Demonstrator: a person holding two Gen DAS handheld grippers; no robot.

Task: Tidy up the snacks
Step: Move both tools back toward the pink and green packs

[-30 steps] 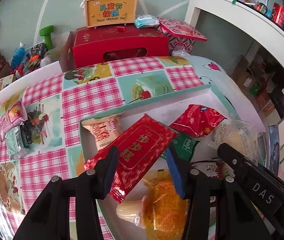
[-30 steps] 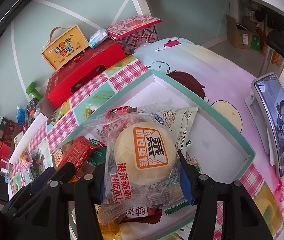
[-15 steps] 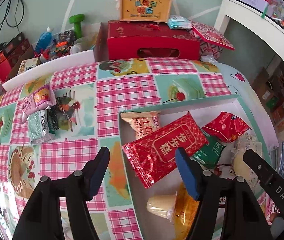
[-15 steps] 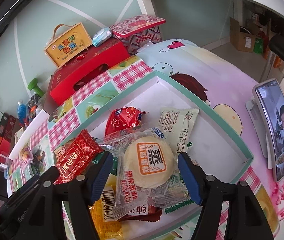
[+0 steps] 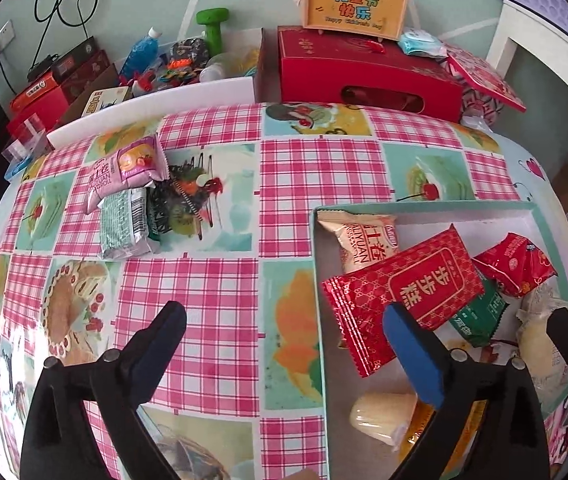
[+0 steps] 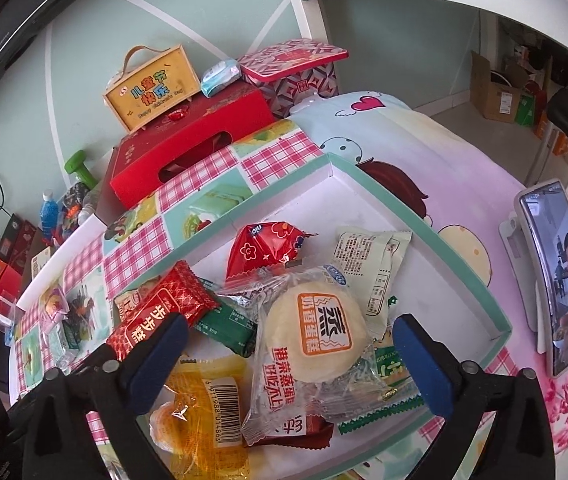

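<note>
A teal-rimmed white tray (image 5: 424, 209) (image 6: 416, 220) holds several snacks: a long red packet (image 5: 404, 292) (image 6: 164, 312), a small red packet (image 5: 514, 264) (image 6: 266, 250), a beige packet (image 5: 364, 244) and a round steamed cake in clear wrap (image 6: 316, 332). Two more snacks lie on the checked tablecloth at the far left: a pink packet (image 5: 124, 168) and a green packet (image 5: 124, 224). My left gripper (image 5: 284, 340) is open and empty above the tray's left edge. My right gripper (image 6: 290, 350) is open and empty above the steamed cake.
A red gift box (image 5: 364, 72) (image 6: 192, 148) with a yellow handled box (image 5: 354, 0) on it stands at the table's back. Bottles, a green dumbbell (image 5: 212, 24) and boxes lie behind the table. A phone on a stand (image 6: 556, 280) is at the right.
My left gripper let go of the long red packet, opened and drew back to the left. My right gripper released the steamed cake into the tray and opened wide.
</note>
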